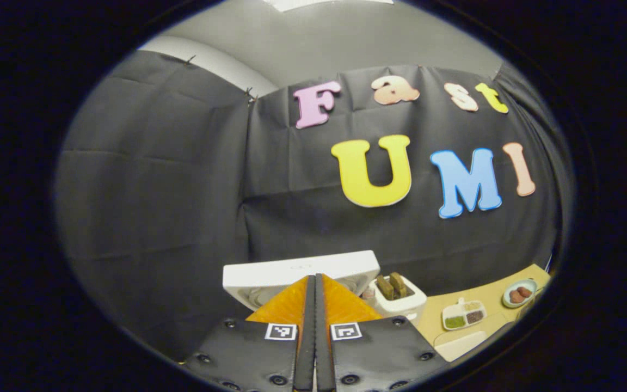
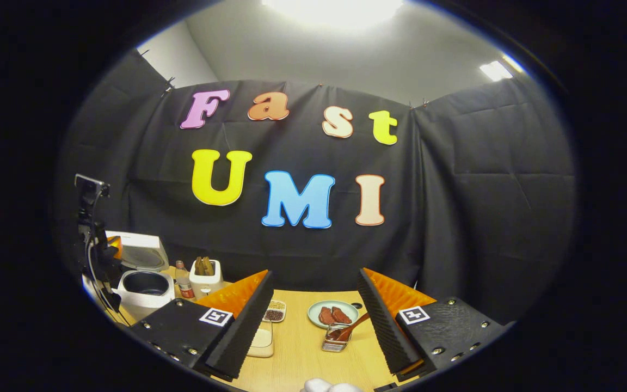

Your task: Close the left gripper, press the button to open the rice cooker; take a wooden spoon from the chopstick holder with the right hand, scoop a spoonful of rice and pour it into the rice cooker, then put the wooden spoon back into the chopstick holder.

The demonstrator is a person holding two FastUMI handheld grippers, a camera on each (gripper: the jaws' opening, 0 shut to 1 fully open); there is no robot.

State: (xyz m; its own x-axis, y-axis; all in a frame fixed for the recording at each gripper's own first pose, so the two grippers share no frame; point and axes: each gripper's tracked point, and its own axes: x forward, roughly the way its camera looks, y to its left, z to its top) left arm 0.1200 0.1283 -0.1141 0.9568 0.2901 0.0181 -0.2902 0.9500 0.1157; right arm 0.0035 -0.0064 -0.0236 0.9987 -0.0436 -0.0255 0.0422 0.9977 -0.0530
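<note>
The white rice cooker point(image 2: 145, 288) stands at the table's left end with its lid point(image 2: 138, 251) raised and the dark pot bare. In the left gripper view my left gripper point(image 1: 315, 282) is shut, nothing between its orange fingers, its tips just before the raised lid point(image 1: 300, 270). The right gripper view shows that left gripper point(image 2: 113, 248) beside the lid. My right gripper point(image 2: 315, 279) hangs open above the table's middle. Below it a wire chopstick holder point(image 2: 336, 338) holds the wooden spoon point(image 2: 354, 328), leaning right. A pale rice tray point(image 2: 262, 341) lies partly behind the left finger.
A white toaster point(image 2: 206, 276) with brown slices and a small bottle point(image 2: 183, 282) stand right of the cooker. A divided dish point(image 2: 274, 311) and a plate of red pieces point(image 2: 333, 313) lie mid-table. Something white point(image 2: 327, 386) shows at the table's near edge.
</note>
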